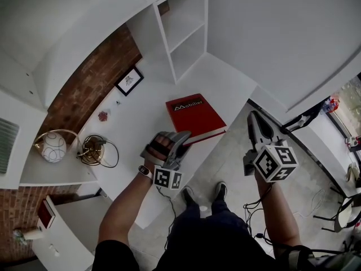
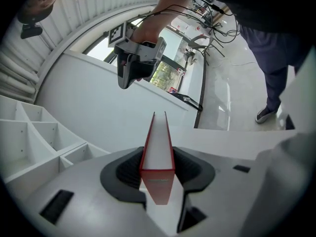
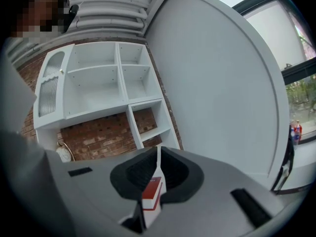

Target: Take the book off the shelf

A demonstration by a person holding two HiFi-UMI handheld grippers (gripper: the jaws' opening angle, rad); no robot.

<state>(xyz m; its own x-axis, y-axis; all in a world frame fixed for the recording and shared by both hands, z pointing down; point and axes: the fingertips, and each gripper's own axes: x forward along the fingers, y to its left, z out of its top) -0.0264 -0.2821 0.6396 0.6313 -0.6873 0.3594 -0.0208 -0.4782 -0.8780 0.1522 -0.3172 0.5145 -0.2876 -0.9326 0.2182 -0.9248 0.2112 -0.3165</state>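
- White desk top (image 1: 225, 78) runs along a brick wall (image 1: 96, 78); a white shelf unit (image 1: 186, 33) with bare compartments stands at its far end.
- Left end of the desk: round globe lamp (image 1: 54, 146), wire ornament (image 1: 93, 149) just beside it, small framed picture (image 1: 129, 81) leaning on the brick.
- Red book (image 1: 194, 116) is off the shelf, lying flat, cover up, at the desk's front edge, white "Mobilier" print on the cover. Can't tell if it rests on the desk or sits just above it.
- Left gripper (image 1: 179, 145) is clamped on the book's near left corner. The left gripper view shows the book edge-on between the pads, one pad on each red cover, white page block running away from the camera.
- Right gripper (image 1: 256, 120) hangs over the floor (image 1: 237, 168), to the right of the book and apart from it, tips pointing towards the desk.
- Right gripper jaws are closed together, gripping nothing. The right gripper view shows only a thin slit between them, with a bit of the red book visible beyond the gap lower down.
- Marker cubes show on both grippers, near the person's wrists.
- Person's shoes (image 1: 189, 195) stand on the floor just in front of the desk.
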